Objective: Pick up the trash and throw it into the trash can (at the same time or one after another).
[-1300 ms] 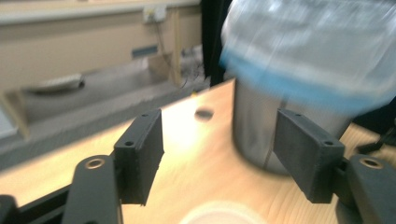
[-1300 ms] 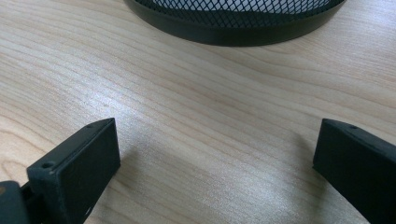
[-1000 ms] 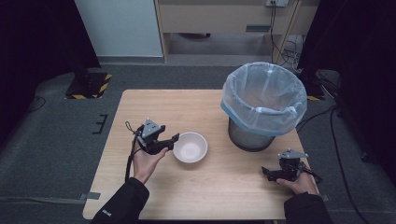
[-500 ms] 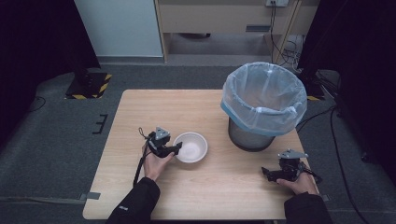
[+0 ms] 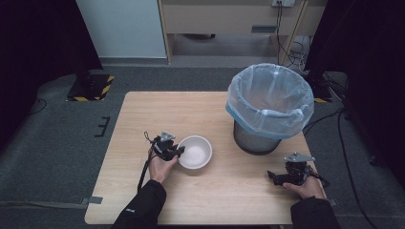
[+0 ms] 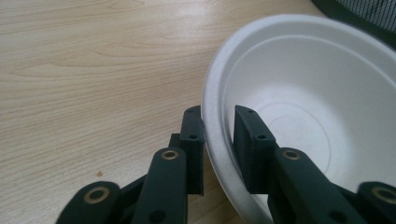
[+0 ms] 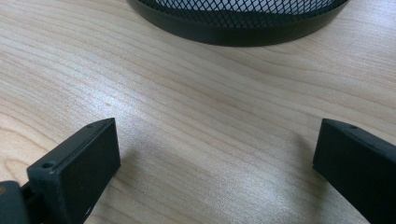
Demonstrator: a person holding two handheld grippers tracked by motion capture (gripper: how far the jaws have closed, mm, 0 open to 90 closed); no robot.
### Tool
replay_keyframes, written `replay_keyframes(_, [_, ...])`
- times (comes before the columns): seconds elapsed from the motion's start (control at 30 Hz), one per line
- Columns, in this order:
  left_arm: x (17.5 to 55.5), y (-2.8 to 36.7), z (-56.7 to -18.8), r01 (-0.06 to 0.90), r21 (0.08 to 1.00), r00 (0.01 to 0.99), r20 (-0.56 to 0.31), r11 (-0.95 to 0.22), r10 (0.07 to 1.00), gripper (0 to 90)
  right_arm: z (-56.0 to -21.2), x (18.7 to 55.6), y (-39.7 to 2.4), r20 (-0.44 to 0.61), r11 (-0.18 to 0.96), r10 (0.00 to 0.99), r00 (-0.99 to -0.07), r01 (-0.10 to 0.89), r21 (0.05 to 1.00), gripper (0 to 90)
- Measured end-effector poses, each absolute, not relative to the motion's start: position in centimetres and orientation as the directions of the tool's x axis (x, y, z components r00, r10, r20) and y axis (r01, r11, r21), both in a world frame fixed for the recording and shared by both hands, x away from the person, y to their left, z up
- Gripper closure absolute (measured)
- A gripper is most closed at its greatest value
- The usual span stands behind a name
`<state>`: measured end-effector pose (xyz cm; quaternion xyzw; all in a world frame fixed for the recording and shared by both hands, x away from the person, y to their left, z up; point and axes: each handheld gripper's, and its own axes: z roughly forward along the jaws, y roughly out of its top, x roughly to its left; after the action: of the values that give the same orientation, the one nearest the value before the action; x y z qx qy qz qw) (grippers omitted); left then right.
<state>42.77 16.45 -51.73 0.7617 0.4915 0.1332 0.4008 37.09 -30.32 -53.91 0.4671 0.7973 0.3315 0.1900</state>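
The left claw [image 6: 218,135] clamps the near rim of the white bowl [image 5: 195,151], 1 jaw inside and 1 outside, on the wooden surface [image 5: 157,109]. The right claw [image 7: 215,154] rests released near the lined bin [image 5: 269,102].

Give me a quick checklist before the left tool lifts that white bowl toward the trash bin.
1. Left tool straddles the bowl rim, one jaw inside, one outside: ok.
2. Jaws pressed firmly on the rim: cannot tell.
3. Bowl empty: ok.
4. Bin upright, liner open: ok.
5. Table between bowl and bin free of things: ok.
6. Right tool open, low on the table in front of the bin, apart from the bowl: ok.
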Motion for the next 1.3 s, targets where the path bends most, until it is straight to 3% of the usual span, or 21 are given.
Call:
replay_keyframes(0.4, [42.4,16.3,-48.2,0.571,0.801,0.515,-0.177,-0.182,0.839,82.7,-53.9,37.1,-30.3,0.007,0.344,0.871,-0.491,0.619,0.706,0.8])
replay_keyframes(1.3, [41.0,17.6,-37.2,0.318,0.943,0.551,-0.100,-0.097,0.828,82.8,-53.9,37.1,-30.3,0.007,0.344,0.871,-0.491,0.619,0.706,0.8])
